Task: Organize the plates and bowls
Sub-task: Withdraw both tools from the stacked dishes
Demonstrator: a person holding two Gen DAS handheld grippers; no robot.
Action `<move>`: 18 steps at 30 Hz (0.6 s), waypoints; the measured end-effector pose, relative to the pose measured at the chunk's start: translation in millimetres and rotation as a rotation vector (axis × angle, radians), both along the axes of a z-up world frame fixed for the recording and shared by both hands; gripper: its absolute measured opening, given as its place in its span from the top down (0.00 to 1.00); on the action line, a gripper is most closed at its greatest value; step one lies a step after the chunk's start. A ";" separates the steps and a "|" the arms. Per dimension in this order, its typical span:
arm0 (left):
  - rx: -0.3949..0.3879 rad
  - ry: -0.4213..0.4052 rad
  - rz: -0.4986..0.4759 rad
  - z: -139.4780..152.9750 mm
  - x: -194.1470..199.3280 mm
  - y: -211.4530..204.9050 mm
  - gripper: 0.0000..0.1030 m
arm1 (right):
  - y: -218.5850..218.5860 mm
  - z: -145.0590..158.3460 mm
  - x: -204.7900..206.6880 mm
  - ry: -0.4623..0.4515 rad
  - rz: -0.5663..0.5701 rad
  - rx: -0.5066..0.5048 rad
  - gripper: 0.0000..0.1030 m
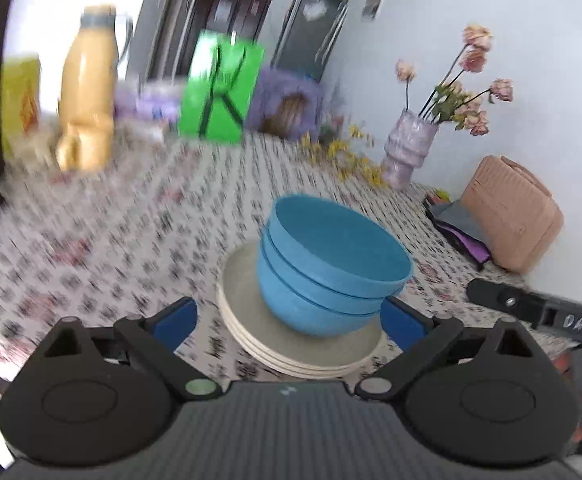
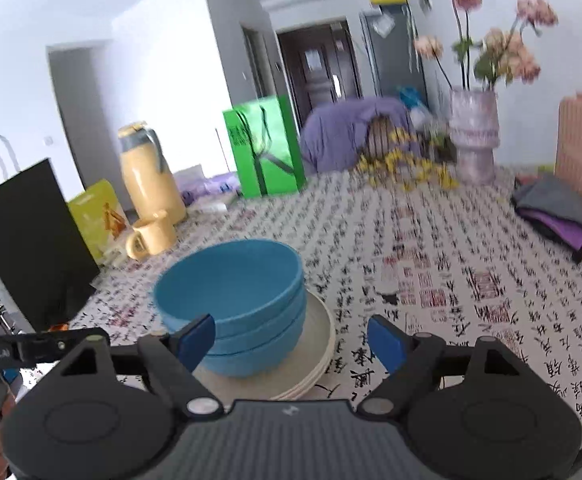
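A stack of three blue bowls [image 1: 331, 268] sits on a stack of beige plates [image 1: 291, 352] on the patterned tablecloth; both stacks also show in the right wrist view, bowls [image 2: 235, 304] on plates [image 2: 315, 356]. My left gripper [image 1: 289, 320] is open and empty, its blue pads either side of the stacks, just short of them. My right gripper [image 2: 291, 340] is open and empty, its left pad [image 2: 195, 338] in front of the bowls, the right pad over bare cloth. The other gripper's body shows at the right edge [image 1: 539, 308] of the left wrist view.
At the table's far side stand a yellow thermos [image 2: 151, 176], a yellow mug [image 2: 153, 236], a green bag [image 2: 267, 148], a black bag [image 2: 31, 244] and a vase of flowers [image 2: 473, 136]. A pink case [image 1: 511, 220] and folded cloths [image 2: 555, 212] lie at the right.
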State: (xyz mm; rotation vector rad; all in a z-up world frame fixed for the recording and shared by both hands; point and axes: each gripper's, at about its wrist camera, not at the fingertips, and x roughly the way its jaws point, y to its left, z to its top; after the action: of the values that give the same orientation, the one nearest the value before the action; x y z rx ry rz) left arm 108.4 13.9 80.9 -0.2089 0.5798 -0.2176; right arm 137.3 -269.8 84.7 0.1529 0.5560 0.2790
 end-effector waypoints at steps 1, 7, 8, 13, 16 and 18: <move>0.020 -0.033 0.009 -0.3 -9.3 -0.4 0.00 | 1.8 -0.4 -8.9 -0.029 -0.003 -0.002 0.18; 0.104 -0.178 0.098 -12.4 -64.2 5.3 0.00 | 21.7 -15.1 -56.5 -0.189 -0.012 -0.061 0.11; 0.107 -0.201 0.109 -15.9 -72.6 5.6 0.00 | 26.0 -18.8 -65.9 -0.225 -0.010 -0.082 0.09; 0.138 -0.264 0.120 -41.9 -100.7 6.1 0.00 | 41.0 -39.8 -103.6 -0.383 -0.032 -0.148 0.01; 0.144 -0.200 0.144 -58.7 -112.1 4.1 0.00 | 47.4 -51.2 -120.1 -0.388 -0.034 -0.115 0.00; 0.164 -0.180 0.146 -67.3 -122.6 -0.5 0.00 | 47.4 -57.5 -131.6 -0.377 -0.050 -0.096 0.00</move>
State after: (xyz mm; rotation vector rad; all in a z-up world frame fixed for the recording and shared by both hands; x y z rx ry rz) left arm -14.2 13.3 13.7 -0.0713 0.3995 -0.0463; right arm 5.7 -222.3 27.1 0.0196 0.1902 0.2246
